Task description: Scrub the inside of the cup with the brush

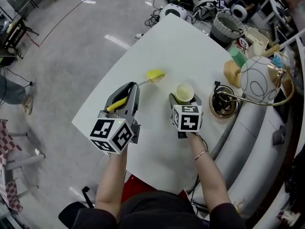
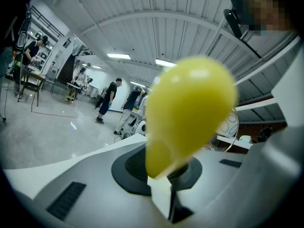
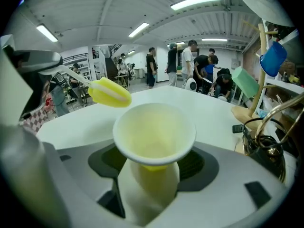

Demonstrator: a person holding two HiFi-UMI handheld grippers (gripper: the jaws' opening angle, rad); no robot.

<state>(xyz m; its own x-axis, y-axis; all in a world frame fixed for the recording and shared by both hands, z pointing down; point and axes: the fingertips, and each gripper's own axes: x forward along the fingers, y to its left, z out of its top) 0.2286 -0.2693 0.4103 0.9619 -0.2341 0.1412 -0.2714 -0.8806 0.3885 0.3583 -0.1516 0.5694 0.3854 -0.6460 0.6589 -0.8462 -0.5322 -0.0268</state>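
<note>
Head view: the cup (image 1: 185,92) stands loose on the surface (image 1: 181,42) between the open jaws of the right gripper (image 1: 185,99). The left gripper (image 1: 127,90) has its jaws clamped on the brush (image 1: 155,75), its head near the cup. Scrubbing now could topple the unheld cup.

robotics lab/workshop: cable piles (image 1: 155,17), benches (image 2: 29,80), ppl (image 3: 190,56) working

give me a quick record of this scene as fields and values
left gripper: shut on brush handle
brush: yellow head sticks out ahead, left of the cup, outside it
right gripper: jaws wide, cup between them, pads seem off it
cup: upright, pale yellow inside
table: white
scrubbing: not begun
</note>
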